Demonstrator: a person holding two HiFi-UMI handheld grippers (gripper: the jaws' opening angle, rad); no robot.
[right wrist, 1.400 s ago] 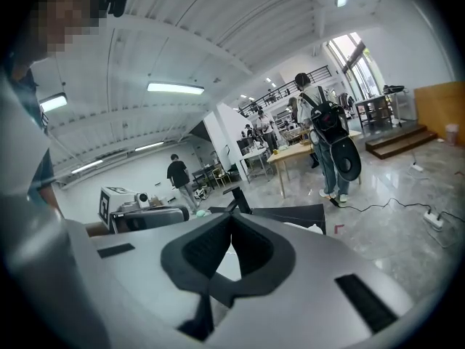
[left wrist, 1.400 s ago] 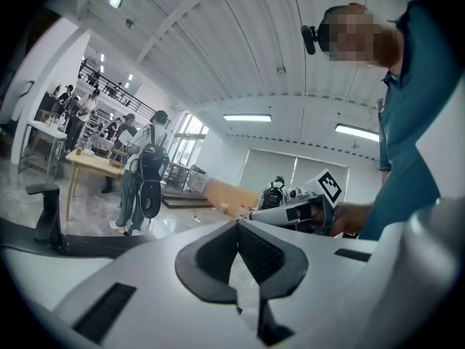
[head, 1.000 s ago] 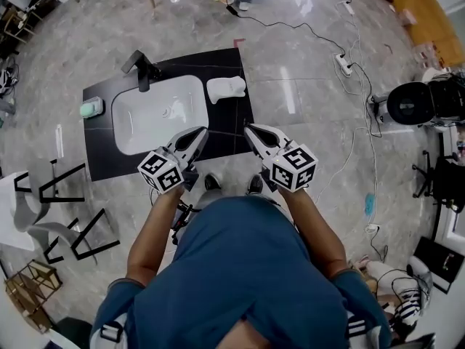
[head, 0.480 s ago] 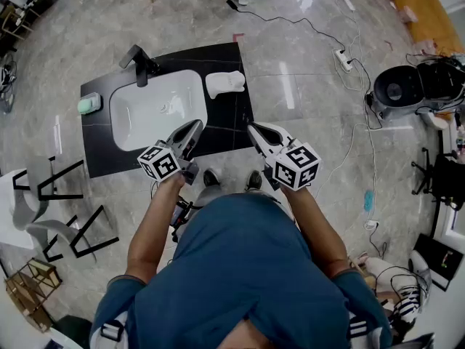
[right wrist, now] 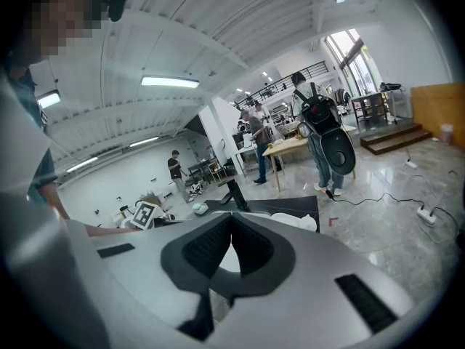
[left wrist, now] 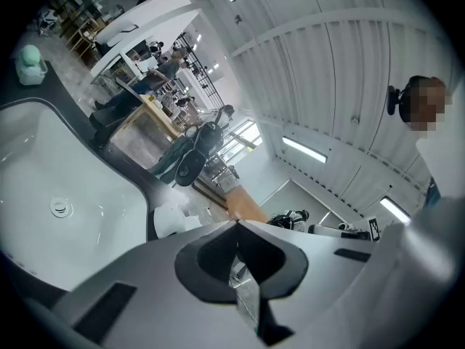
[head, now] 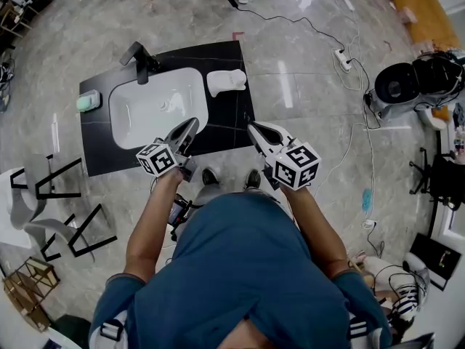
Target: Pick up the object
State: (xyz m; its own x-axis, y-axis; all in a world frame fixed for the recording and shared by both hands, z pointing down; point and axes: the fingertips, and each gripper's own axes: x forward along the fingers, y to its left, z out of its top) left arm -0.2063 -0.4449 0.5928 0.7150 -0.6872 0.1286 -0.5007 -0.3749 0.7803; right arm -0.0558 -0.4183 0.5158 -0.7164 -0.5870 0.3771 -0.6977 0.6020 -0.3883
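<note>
While both tongs hang shut and empty over the near edge of the black table (head: 227, 118), the head view shows the left tongs (head: 191, 126) above the lower right of the white basin (head: 149, 111) and the right tongs (head: 251, 128) at the table's lower right corner. The white object (head: 226, 83), likely the target, lies at the table's upper right, so the right jaws should open before reaching up-frame. Since a second ago the left tongs have dropped and rolled; the right kept still. Left gripper view: jaws meet on nothing, object to their left. Right gripper view: jaws together, object just right of the tips.
</note>
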